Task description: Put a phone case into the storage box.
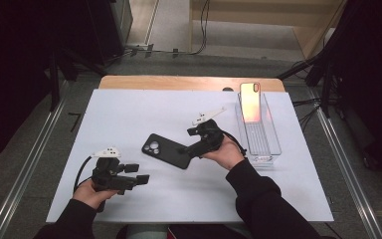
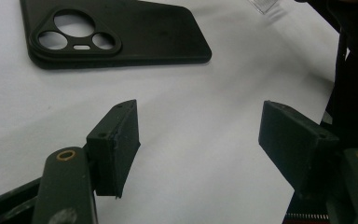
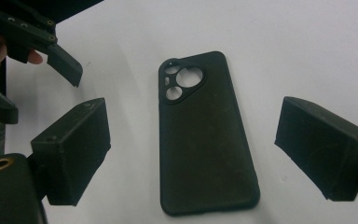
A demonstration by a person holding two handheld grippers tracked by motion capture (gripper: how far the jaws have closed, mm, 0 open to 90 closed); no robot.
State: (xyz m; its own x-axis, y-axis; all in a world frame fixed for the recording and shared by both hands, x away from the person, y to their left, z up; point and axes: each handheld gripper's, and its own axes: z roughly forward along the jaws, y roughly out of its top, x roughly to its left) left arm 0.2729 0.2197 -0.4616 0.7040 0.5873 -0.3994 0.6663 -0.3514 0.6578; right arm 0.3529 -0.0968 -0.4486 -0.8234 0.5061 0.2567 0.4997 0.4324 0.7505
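A black phone case (image 1: 166, 150) lies back up on the white table (image 1: 129, 109), its camera cutout toward the left. My right gripper (image 1: 185, 149) hovers at the case's right end. In the right gripper view the case (image 3: 205, 140) lies between the two jaws of that gripper (image 3: 193, 140); they stand open and clear of its sides. My left gripper (image 1: 138, 174) rests near the front left, open and holding nothing. In the left gripper view, open jaws (image 2: 200, 135) point at bare table, with the case (image 2: 135, 37) farther off.
A clear plastic tray (image 1: 268, 144) stands at the right of the table. A phone (image 1: 250, 102) with a shiny orange-pink back leans in its far end. The table's wooden edge (image 1: 179, 82) shows at the back. A person's dark sleeve (image 1: 258, 199) comes in from the bottom.
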